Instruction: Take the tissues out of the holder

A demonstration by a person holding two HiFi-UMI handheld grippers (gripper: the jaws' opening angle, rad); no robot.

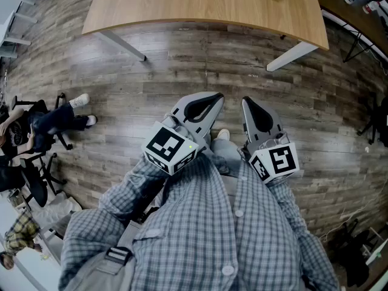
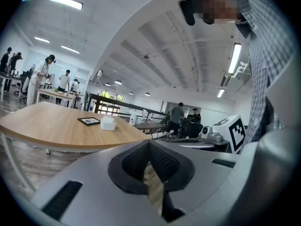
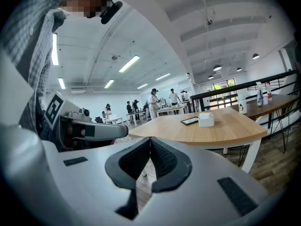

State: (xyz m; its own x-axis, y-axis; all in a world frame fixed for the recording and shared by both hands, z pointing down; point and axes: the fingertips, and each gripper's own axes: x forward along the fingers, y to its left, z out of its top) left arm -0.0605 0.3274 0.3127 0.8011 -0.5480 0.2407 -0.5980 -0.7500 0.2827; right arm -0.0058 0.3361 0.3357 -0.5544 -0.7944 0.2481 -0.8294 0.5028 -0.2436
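We saw a smooth, matt wooden table (image 1: 200,5) at twelve o'clock, a grainy wood-plank floor (image 1: 182,71), matt grey plastic on the left gripper (image 1: 213,97) and right gripper (image 1: 247,100), ribbed black pads (image 2: 164,161), and a checked cloth shirt (image 1: 200,223) at six o'clock.

Grey-brown plank floor (image 1: 182,71), light wood tabletop (image 1: 200,2) at 12 o'clock on white legs (image 1: 121,45). Black office chair (image 1: 34,185) at 9 o'clock. White ceiling (image 2: 188,55) w/ strip lights (image 2: 234,58); black railing (image 3: 244,84) at 3 o'clock in right gripper view.
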